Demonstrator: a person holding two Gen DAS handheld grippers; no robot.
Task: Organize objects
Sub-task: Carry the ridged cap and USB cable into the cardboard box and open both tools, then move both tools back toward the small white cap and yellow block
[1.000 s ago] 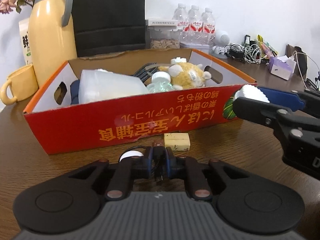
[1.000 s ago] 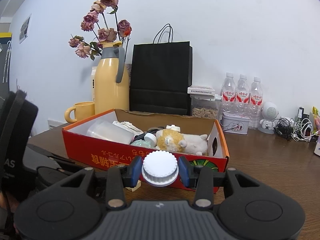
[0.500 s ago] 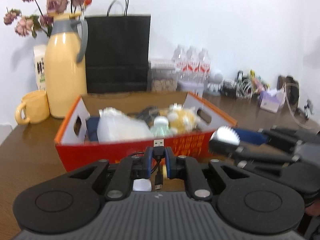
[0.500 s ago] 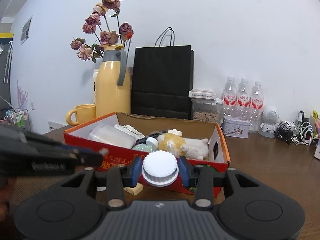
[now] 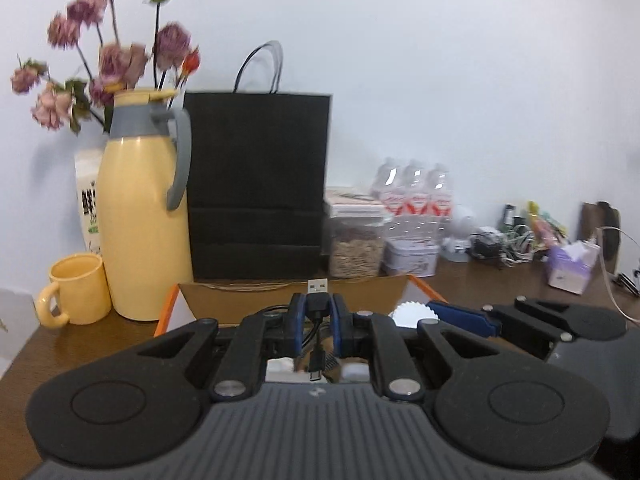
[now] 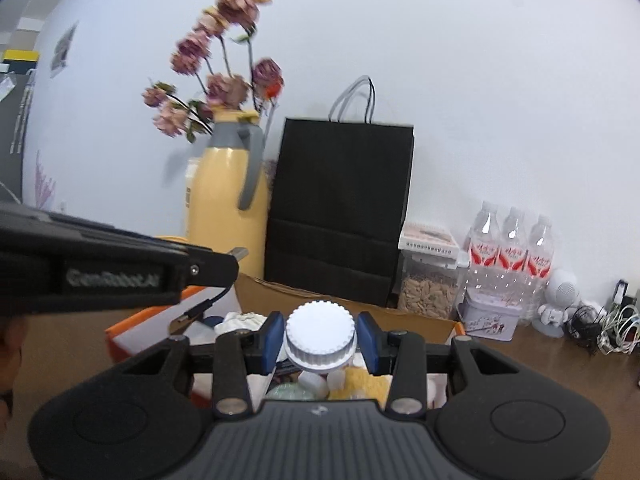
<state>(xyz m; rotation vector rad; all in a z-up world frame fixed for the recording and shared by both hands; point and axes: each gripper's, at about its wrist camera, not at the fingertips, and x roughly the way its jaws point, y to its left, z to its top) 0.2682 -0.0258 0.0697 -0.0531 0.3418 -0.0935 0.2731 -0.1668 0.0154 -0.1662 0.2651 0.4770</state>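
Observation:
My left gripper (image 5: 316,316) is shut on a black USB cable (image 5: 317,300); its plug sticks up between the fingers and the other end dangles below. It hangs over the red cardboard box (image 5: 296,292). My right gripper (image 6: 320,338) is shut on a white ribbed bottle cap (image 6: 320,336) and is also over the box (image 6: 288,292), above a plush toy (image 6: 360,386) and small bottles. The right gripper shows in the left wrist view (image 5: 416,314), just right of the left one. The left gripper shows in the right wrist view (image 6: 236,254) at left.
Behind the box stand a yellow thermos jug (image 5: 140,216) with dried flowers, a yellow mug (image 5: 76,288), a black paper bag (image 5: 256,184), a food jar (image 5: 354,248), a tin (image 5: 410,256) and water bottles (image 5: 412,196). Cables and a tissue pack (image 5: 568,268) lie at the right.
Both grippers have risen and moved forward over the box. The left one lifted the USB cable off the table; the right one still holds the cap.

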